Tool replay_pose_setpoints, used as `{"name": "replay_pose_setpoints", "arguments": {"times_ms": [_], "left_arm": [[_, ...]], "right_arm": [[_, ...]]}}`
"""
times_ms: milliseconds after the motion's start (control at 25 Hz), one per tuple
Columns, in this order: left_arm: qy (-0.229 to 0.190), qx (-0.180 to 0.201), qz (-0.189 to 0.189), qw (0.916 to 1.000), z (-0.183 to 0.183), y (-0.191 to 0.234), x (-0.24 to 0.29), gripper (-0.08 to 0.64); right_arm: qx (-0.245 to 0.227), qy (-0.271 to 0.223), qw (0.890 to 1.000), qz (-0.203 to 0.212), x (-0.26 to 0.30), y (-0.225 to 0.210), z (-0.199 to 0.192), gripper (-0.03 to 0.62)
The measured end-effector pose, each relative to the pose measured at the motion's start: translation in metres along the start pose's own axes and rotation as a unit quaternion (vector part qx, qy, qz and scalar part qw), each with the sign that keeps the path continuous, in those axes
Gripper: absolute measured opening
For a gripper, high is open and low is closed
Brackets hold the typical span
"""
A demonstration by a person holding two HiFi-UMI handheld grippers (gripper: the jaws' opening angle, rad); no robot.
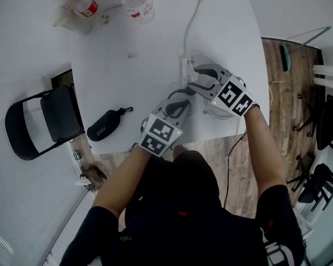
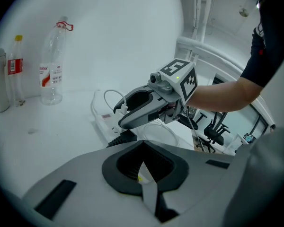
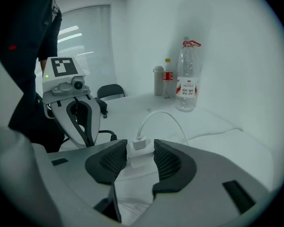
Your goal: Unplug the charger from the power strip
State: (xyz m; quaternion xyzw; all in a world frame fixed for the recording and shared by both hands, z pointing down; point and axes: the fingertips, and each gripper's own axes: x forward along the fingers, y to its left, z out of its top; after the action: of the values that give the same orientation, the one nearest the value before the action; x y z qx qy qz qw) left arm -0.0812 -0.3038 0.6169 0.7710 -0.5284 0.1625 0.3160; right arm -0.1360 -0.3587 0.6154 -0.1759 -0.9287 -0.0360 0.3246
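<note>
A white power strip [image 1: 186,66] lies on the white table [image 1: 127,76], near its right front part. In it stands a white charger [image 3: 139,151] with a white cable [image 3: 157,116] plugged into its top. My right gripper [image 3: 139,157] is shut on the charger, one dark pad against each side. The left gripper view shows the same grip at the strip [image 2: 103,118], with the right gripper [image 2: 121,110] coming in from the right. My left gripper [image 2: 143,167] is shut, its tips low at the strip's near end by the black cord [image 2: 125,137]. What its tips touch is hidden.
Two plastic bottles [image 1: 137,3] [image 1: 84,4] stand at the table's far edge. A black glasses case [image 1: 105,125] lies near the front left. A black folding chair [image 1: 41,121] stands left of the table. Coiled white cable [image 1: 222,111] lies by the right front corner.
</note>
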Motion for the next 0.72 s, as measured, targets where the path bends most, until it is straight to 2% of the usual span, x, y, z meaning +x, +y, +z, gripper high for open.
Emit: {"name": "replay_pose_setpoints", "arguments": {"times_ms": [280, 400, 600, 720], "left_arm": [[-0.005, 0.000, -0.005, 1.0000, 0.000, 0.000, 0.000, 0.018], [-0.007, 0.001, -0.005, 1.0000, 0.000, 0.000, 0.000, 0.018], [-0.008, -0.009, -0.012, 0.9998, 0.001, 0.001, -0.002, 0.018], [-0.030, -0.013, -0.010, 0.9994, 0.014, 0.002, -0.011, 0.018]], "right_arm": [[-0.008, -0.024, 1.000, -0.001, -0.003, 0.000, 0.004, 0.181], [0.003, -0.051, 0.999, -0.011, -0.010, -0.004, 0.018, 0.180], [0.030, -0.078, 0.995, -0.045, -0.031, -0.010, 0.038, 0.181], [0.054, -0.087, 0.991, -0.087, -0.047, -0.011, 0.044, 0.181]]}}
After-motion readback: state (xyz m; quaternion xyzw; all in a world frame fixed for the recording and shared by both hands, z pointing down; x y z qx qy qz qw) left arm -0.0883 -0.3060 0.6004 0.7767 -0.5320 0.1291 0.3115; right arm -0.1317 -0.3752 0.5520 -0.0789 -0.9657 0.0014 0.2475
